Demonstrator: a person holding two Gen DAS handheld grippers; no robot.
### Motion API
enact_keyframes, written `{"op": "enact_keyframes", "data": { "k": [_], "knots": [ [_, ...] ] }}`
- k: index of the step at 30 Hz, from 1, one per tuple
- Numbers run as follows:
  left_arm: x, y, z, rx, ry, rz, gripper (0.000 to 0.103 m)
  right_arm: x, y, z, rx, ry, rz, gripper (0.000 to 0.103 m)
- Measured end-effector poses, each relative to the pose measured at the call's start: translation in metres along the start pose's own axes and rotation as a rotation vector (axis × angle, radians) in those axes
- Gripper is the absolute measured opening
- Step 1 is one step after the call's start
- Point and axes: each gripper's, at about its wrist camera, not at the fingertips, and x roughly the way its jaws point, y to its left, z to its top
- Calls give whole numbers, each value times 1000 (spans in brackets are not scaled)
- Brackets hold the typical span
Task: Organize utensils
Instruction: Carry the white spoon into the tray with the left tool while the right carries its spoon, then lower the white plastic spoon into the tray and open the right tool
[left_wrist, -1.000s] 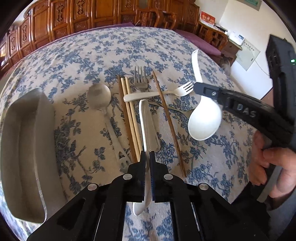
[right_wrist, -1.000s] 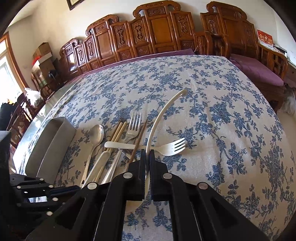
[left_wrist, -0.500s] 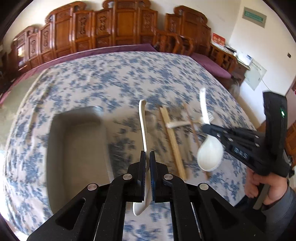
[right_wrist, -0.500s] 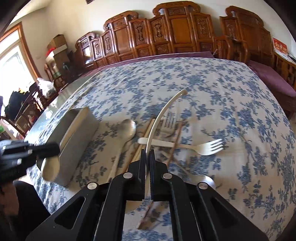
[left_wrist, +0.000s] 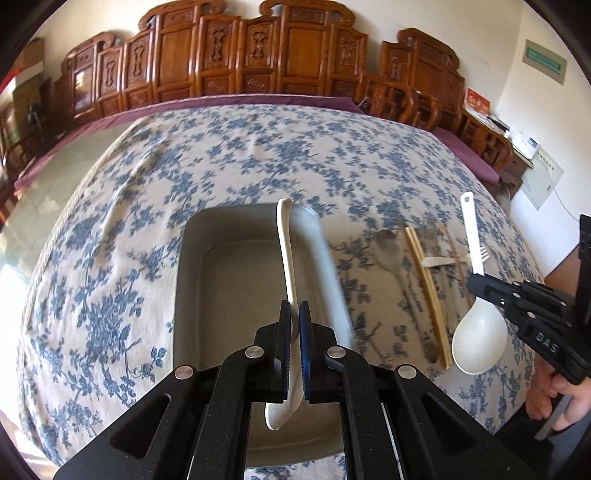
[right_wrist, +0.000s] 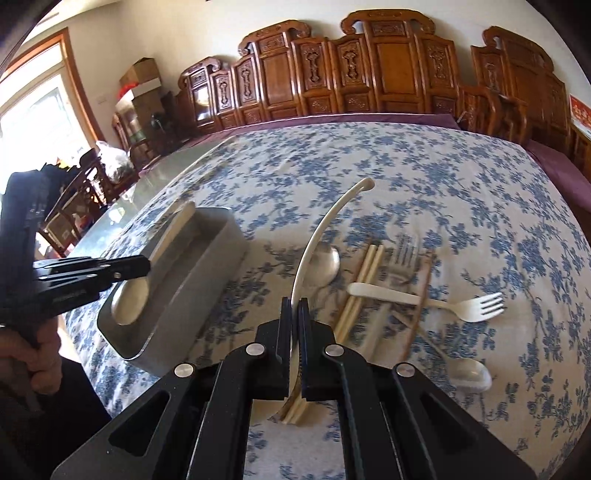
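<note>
While the left gripper (left_wrist: 294, 325) pinches a white spoon (left_wrist: 287, 266) over the grey tray (left_wrist: 188, 295), the deposit step is in hand; next, lower and release. Tray looks bare inside. Right gripper (right_wrist: 294, 325) grips a white ladle (left_wrist: 479, 332) above the remaining utensils (right_wrist: 391, 291).

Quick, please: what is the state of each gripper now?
Left gripper: closed on a white spoon, above the gray tray.
Right gripper: closed on a white ladle.
</note>
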Motion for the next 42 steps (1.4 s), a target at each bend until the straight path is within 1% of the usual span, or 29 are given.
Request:
{"op": "enact_keyframes", "data": {
  "k": [8,12,16,20,24,28,35,42],
  "knots": [
    [13,22,-7,-44,29,20,4,5,28,6,-36,4,27,5],
    [16,30,-5,-60,47,28,4,5,44,14,-89,12,7,4],
    [7,36,-2,-60,21,31,4,-3,56,27,-121,-4,-8,5],
    [-5,44,1,-64,-11,38,4,-5,75,41,-131,-15,15,5],
    [-16,53,2,-65,-39,63,4,10,99,48,-160,5,43,5],
    [-20,63,4,-68,-46,96,4,34,119,48,-183,40,57,5],
    [-23,70,6,-79,-52,102,4,72,134,37,-188,110,73,5],
    [-22,67,6,-66,-49,99,4,85,138,26,-188,144,96,6]
  ]
}}
